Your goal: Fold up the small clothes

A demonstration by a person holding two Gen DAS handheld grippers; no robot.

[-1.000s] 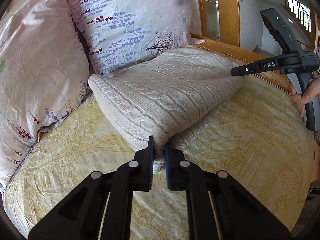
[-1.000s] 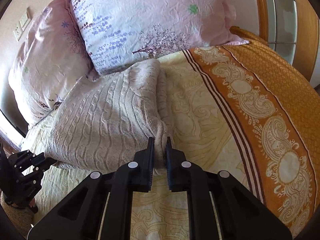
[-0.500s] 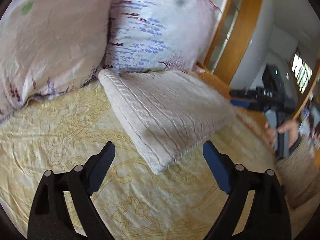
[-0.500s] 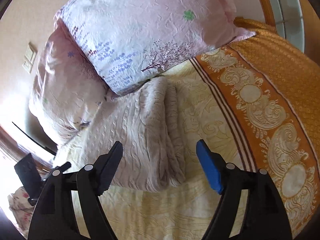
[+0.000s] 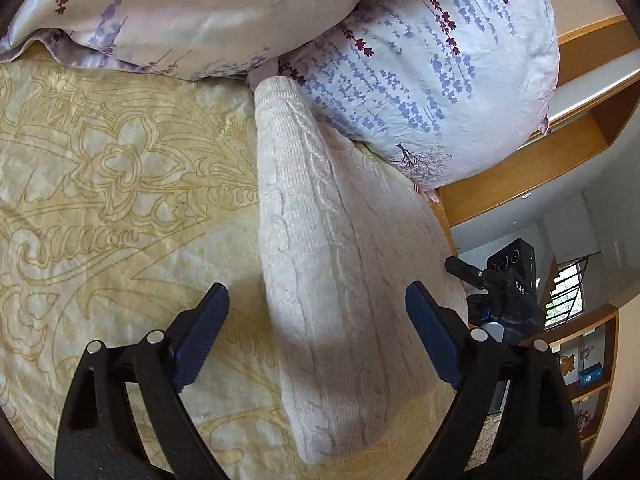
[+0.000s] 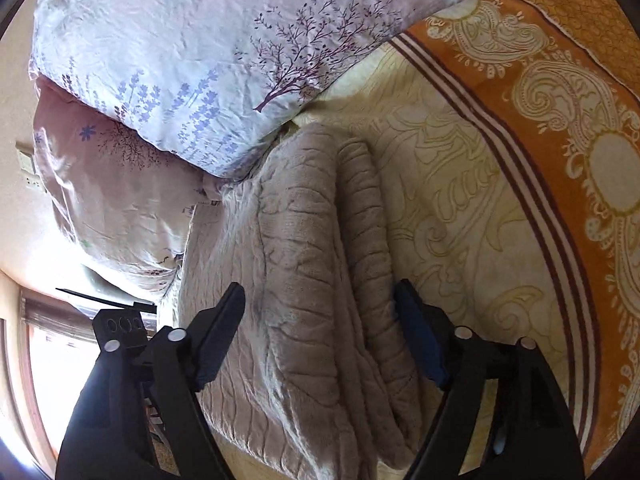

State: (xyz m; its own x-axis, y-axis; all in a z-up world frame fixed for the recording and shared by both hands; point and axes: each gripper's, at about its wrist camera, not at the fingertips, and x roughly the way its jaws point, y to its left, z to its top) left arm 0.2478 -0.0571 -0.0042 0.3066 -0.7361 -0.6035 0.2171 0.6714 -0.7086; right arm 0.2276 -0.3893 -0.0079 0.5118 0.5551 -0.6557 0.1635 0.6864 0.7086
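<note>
Left wrist view showed the cable-knit sweater [image 5: 340,264] already folded into a thick, tidy block lying on the yellow bedspread [image 5: 100,200], straight ahead of the left gripper [image 5: 316,320] and running away from it to the floral pillows [image 5: 420,72]; the folding looked finished, with at most a little squaring-up left (a judgement only). The left gripper's jaws stood wide apart, holding nothing. The right gripper [image 6: 320,328] was equally wide, empty, straddling the sweater's rolled edge; whether it touched the knit I could not tell
</note>
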